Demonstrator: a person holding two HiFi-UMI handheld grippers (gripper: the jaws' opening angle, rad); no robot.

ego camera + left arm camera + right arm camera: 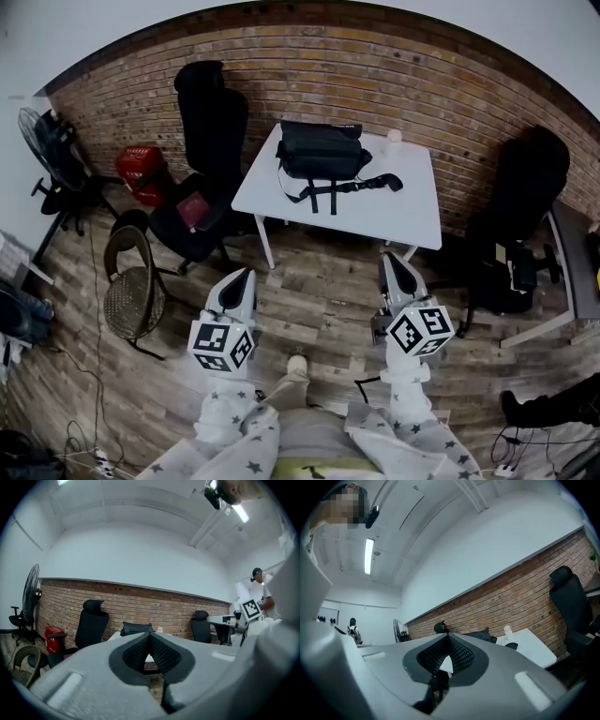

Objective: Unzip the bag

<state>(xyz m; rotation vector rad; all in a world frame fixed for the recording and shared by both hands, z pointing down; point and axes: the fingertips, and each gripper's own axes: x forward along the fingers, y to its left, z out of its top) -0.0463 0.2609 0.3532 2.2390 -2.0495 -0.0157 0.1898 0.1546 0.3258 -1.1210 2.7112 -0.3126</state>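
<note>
A black bag lies on the far part of a white table, its straps trailing toward the near edge. In the left gripper view the black bag shows just above the jaws, far off. In the right gripper view the bag peeks past the jaws. My left gripper is shut and empty, over the wooden floor well short of the table. My right gripper is shut and empty too, near the table's front right corner. Both point level toward the table.
A small white bottle stands at the table's back right. Black office chairs stand left and right of the table. A wicker chair, a red crate and a fan are at left. A brick wall runs behind.
</note>
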